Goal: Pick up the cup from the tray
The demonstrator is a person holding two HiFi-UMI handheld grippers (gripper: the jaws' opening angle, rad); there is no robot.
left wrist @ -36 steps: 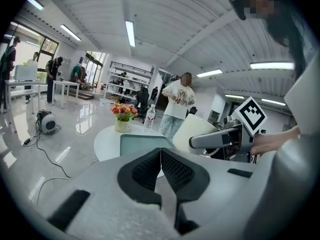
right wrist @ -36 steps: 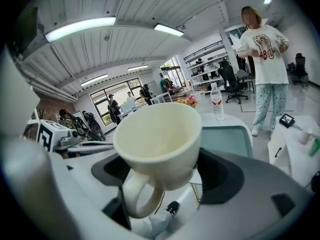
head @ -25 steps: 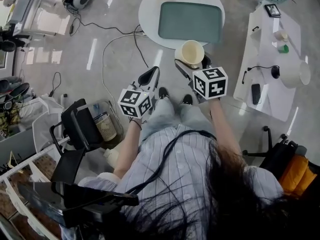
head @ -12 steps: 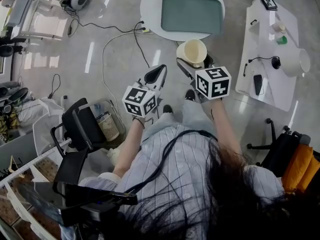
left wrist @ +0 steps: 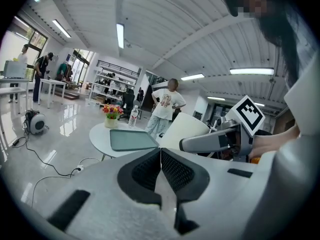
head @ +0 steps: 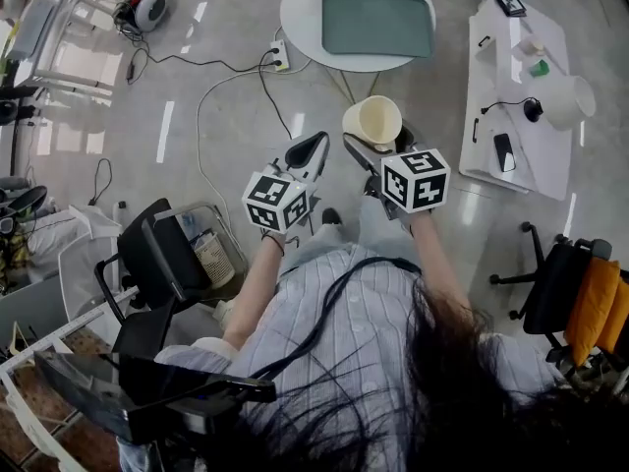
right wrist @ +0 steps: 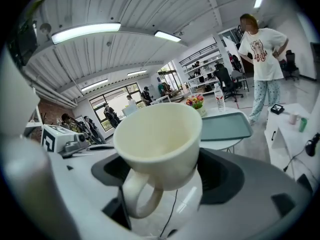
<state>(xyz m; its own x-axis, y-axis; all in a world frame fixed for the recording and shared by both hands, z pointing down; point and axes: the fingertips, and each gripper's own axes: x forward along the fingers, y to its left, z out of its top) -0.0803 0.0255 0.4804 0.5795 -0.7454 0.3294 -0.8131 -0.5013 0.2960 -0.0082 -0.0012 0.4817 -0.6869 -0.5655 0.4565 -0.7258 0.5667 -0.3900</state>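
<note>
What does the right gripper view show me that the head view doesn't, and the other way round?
Only the right gripper view: the cup's handle, hanging below the bowl toward the camera, the right gripper's pads pressed on the cup's lower body, and a standing person's white T-shirt.
Only the head view: the black chair and the orange-backed chair on the floor.
Both: the cup held clear of the empty green tray on the round white table.

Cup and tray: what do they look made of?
The cup is cream and smooth, with a thick wall and a soft sheen: likely glazed ceramic, though plastic is possible. The tray is grey-green and matte with rounded corners, probably plastic.
</note>
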